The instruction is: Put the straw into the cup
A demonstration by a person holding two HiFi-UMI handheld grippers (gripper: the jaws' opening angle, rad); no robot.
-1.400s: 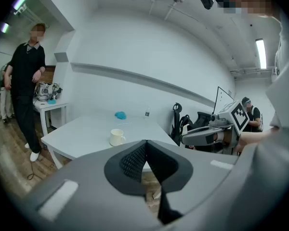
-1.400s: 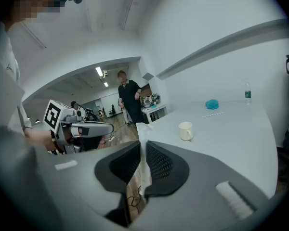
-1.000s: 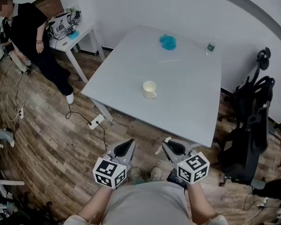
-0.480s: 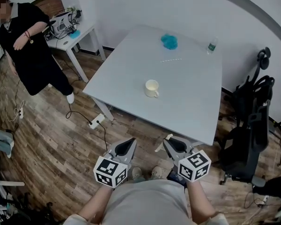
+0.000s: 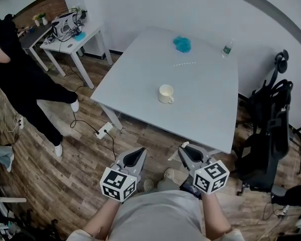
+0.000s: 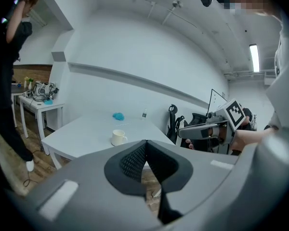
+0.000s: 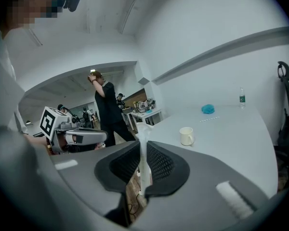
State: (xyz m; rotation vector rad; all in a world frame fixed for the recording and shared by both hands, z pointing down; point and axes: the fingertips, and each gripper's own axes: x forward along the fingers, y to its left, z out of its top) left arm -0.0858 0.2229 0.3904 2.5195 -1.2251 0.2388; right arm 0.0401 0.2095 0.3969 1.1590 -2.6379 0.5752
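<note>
Ahead of both grippers: table (image 5: pixel 205 104), pale grey, its near edge just beyond the jaw tips in the head view.
Right gripper (image 5: pixel 183 148): jaws drawn in to a narrow gap and clamped on the straw (image 7: pixel 143 134), with a pad pressing it from each side.
Straw: white and upright between the pads of the right gripper, its upper end projecting past the jaw tips. It hangs over the floor (image 5: pixel 90 149), short of the table and well apart from the cup (image 5: pixel 165 94).
Left gripper (image 5: pixel 138 151): jaws fully together, pads meeting at the tip with nothing between them. It is held alongside the right gripper, to its left.
Cup: cream, handled, upright, mouth up, mid-table. It stands ahead of the right gripper and a little to its left.
Cup interior: the head view shows only a pale inner wall and bottom.
Bottle (image 5: pixel 227 48): small and upright near the table's far edge, beyond the cup and to its right. Contents are too small to tell.
Blue lump (image 5: pixel 181 44): crumpled, at the far end of the table, left of the bottle.
White strip (image 5: pixel 183 64): thin, lying flat between the cup and the blue lump.
Left of the left gripper: person (image 5: pixel 20 84) in dark clothes on the wooden floor, with a side table (image 5: pixel 85 36) carrying equipment beyond.
Right of the right gripper: dark chair (image 5: pixel 271 129) beside the table.
</note>
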